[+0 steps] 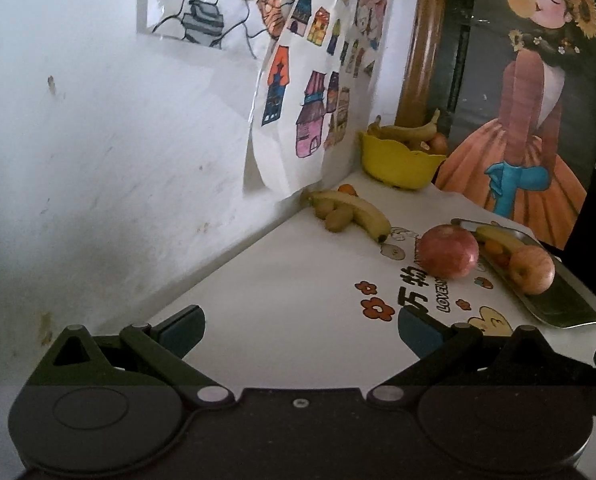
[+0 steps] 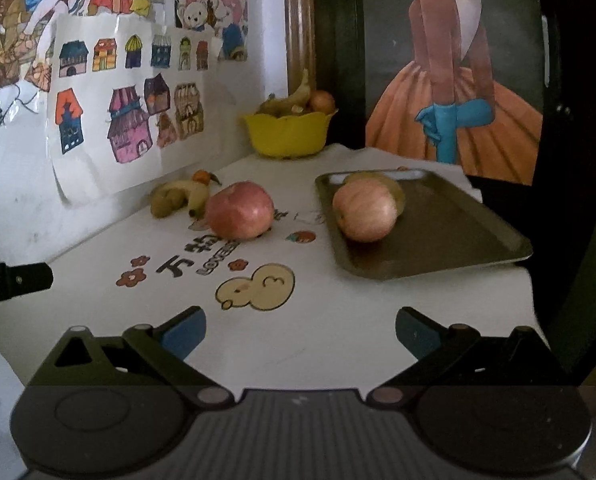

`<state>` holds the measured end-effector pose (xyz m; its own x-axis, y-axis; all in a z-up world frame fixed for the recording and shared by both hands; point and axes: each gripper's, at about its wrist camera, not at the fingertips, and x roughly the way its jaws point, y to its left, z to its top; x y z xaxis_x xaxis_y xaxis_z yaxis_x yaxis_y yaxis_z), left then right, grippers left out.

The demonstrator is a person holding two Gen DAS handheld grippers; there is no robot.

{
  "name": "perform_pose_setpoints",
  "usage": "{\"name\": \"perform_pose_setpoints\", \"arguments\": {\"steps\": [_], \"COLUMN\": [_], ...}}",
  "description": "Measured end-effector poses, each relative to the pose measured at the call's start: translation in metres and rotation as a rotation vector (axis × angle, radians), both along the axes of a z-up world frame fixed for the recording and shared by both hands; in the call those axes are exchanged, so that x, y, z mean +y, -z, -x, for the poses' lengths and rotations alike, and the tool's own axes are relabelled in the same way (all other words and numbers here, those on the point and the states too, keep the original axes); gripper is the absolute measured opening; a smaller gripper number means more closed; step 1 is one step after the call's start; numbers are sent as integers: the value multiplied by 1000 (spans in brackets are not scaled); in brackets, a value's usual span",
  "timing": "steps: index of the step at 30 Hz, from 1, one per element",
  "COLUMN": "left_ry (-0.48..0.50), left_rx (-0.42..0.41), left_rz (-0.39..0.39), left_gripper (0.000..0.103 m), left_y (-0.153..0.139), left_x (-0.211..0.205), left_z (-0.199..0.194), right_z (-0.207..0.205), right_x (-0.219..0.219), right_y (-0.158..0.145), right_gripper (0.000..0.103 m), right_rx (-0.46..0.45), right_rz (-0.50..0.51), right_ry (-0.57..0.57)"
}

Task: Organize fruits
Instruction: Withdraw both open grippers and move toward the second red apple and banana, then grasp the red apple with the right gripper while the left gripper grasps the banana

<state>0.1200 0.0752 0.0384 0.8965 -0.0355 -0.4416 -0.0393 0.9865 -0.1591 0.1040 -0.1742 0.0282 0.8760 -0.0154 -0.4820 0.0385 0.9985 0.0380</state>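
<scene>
A red apple rests on the white printed tablecloth beside a metal tray. On the tray lie a second apple, a banana and small orange pieces. By the wall sit a banana, kiwis and a small orange. My left gripper is open and empty, well short of the fruit. My right gripper is also open and empty, in front of the tray.
A yellow bowl holding bananas and round fruit stands in the far corner. Drawings on paper hang on the left wall. A painted panel leans behind the tray. The left gripper's body shows at the right view's left edge.
</scene>
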Motion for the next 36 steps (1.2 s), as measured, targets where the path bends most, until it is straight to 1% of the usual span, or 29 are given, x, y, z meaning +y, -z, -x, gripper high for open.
{"name": "perform_pose_setpoints", "arguments": {"steps": [5, 14, 17, 20, 22, 30, 33, 36], "left_ry": [0, -9, -20, -28, -25, 4, 25, 66], "left_rx": [9, 26, 38, 43, 38, 13, 0, -5], "left_rz": [0, -9, -33, -60, -65, -65, -84, -98], "left_gripper": [102, 102, 102, 102, 102, 102, 102, 102], "left_y": [1, 0, -2, -6, -9, -26, -30, -31], "left_x": [2, 2, -2, -8, -11, -32, -42, -52], "left_z": [-4, -16, -24, -34, -40, -80, -98, -116], "right_z": [-1, -8, -14, -22, -31, -77, -94, -111], "right_x": [-1, 5, 6, 7, 7, 11, 15, 19], "right_y": [4, 7, 3, -5, -10, -10, -11, -9], "right_gripper": [103, 103, 103, 103, 103, 103, 103, 103], "right_rx": [-3, 23, 23, 1, -11, 48, 59, 80], "right_rz": [-29, -36, -23, -15, -17, 3, 40, 89], "right_ry": [6, -24, -43, -65, -93, -254, -315, -336]}}
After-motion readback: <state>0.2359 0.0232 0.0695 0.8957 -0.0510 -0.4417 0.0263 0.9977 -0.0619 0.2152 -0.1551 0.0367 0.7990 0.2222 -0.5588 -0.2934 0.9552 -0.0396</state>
